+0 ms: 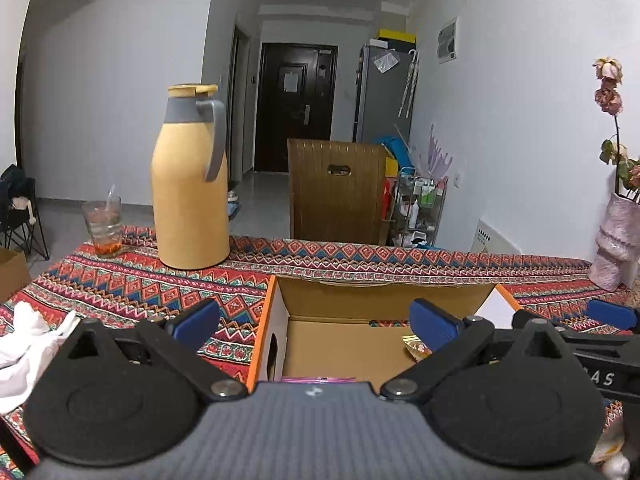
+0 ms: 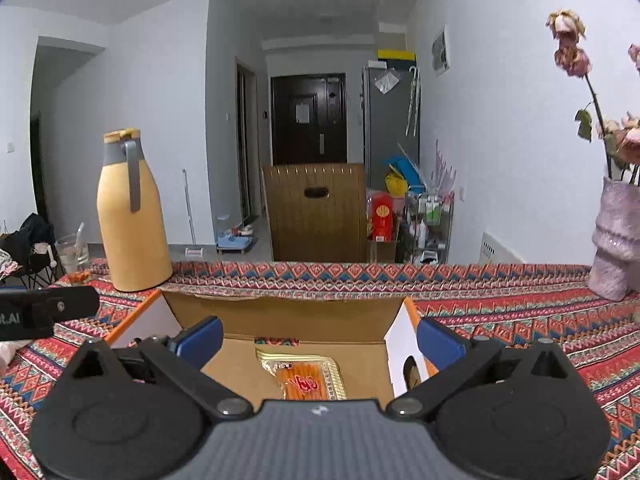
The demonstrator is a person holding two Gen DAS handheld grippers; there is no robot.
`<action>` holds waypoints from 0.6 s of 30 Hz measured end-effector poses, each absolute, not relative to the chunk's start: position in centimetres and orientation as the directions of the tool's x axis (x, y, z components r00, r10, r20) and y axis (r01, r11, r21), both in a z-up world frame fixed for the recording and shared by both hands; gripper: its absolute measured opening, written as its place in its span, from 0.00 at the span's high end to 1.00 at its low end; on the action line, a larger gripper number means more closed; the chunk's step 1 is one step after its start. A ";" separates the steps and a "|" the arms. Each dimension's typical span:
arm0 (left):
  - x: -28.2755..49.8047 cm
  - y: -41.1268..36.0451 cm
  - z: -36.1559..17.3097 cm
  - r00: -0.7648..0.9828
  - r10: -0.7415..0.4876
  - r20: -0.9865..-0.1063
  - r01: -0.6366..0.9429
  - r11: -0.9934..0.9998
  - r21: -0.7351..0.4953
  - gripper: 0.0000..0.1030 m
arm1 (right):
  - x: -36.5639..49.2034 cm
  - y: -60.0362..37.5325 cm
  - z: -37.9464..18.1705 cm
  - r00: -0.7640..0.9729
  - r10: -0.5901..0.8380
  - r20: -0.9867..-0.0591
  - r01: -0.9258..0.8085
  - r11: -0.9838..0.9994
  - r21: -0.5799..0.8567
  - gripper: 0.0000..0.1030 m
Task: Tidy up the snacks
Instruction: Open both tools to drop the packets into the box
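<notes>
Both grippers, left gripper (image 1: 316,322) and right gripper (image 2: 320,340), hang released and empty above the open cardboard box (image 2: 280,314). Below the right lies an orange-and-gold snack packet (image 2: 306,376). Beyond, left, stands a yellow thermos jug (image 1: 190,184).

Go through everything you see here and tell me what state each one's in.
Box: open, flaps up.
Snack pack: lying flat in box.
Left gripper: open, empty.
Right gripper: open, empty.
Jug: upright, lid on.
Glass: upright, partly filled.
Flowers: wilted, in vase.
</notes>
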State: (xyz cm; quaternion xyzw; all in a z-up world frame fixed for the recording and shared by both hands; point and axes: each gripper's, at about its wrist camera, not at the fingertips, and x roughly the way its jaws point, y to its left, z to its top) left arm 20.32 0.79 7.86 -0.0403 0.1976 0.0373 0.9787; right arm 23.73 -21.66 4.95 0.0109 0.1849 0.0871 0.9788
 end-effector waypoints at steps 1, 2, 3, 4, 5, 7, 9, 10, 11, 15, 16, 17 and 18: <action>19.9 0.8 8.0 0.920 0.059 -0.387 -0.089 0.994 -0.059 0.00 | 23.3 -21.8 5.2 0.918 0.173 -0.356 -0.165 0.985 0.054 0.00; 19.4 0.8 8.1 0.921 0.061 -0.385 -0.089 0.995 -0.054 0.00 | 22.9 -22.1 5.3 0.919 0.172 -0.354 -0.163 0.985 0.056 0.00; 19.0 0.8 8.2 0.921 0.060 -0.385 -0.087 0.995 -0.053 0.00 | 22.4 -22.3 5.4 0.921 0.171 -0.351 -0.161 0.985 0.058 0.00; 18.6 0.9 8.2 0.920 0.059 -0.386 -0.086 0.995 -0.053 0.00 | 22.0 -22.5 5.5 0.921 0.171 -0.350 -0.160 0.985 0.060 0.00; 18.1 1.0 8.3 0.920 0.058 -0.387 -0.085 0.995 -0.054 0.00 | 21.5 -22.7 5.6 0.922 0.170 -0.348 -0.159 0.985 0.061 0.00; 17.1 1.1 8.4 0.921 0.052 -0.386 -0.079 0.995 -0.054 0.00 | 20.4 -23.1 5.7 0.923 0.171 -0.345 -0.158 0.985 0.065 0.00; 15.9 1.4 8.5 0.922 0.049 -0.383 -0.075 0.996 -0.053 0.00 | 19.4 -23.5 5.7 0.923 0.171 -0.344 -0.157 0.985 0.069 0.00; 15.4 1.5 8.5 0.923 0.047 -0.382 -0.073 0.996 -0.054 0.00 | 18.7 -23.7 5.7 0.923 0.172 -0.344 -0.157 0.985 0.071 0.00; 14.9 1.6 8.4 0.923 0.043 -0.382 -0.070 0.996 -0.056 0.00 | 18.1 -23.9 5.6 0.923 0.174 -0.344 -0.159 0.985 0.072 0.00; 13.0 2.1 7.9 0.919 0.035 -0.394 -0.063 0.996 -0.059 0.00 | 15.8 -24.4 5.2 0.920 0.178 -0.348 -0.164 0.984 0.069 0.00; 12.5 2.2 7.7 0.917 0.034 -0.398 -0.062 0.996 -0.057 0.00 | 15.3 -24.5 5.0 0.918 0.179 -0.354 -0.167 0.984 0.064 0.00; 12.1 2.3 7.4 0.914 0.035 -0.403 -0.063 0.996 -0.055 0.00 | 14.9 -24.5 4.8 0.915 0.179 -0.360 -0.170 0.984 0.058 0.00; 11.7 2.4 7.1 0.912 0.037 -0.410 -0.065 0.996 -0.055 0.00 | 14.4 -24.6 4.5 0.913 0.179 -0.367 -0.173 0.984 0.051 0.00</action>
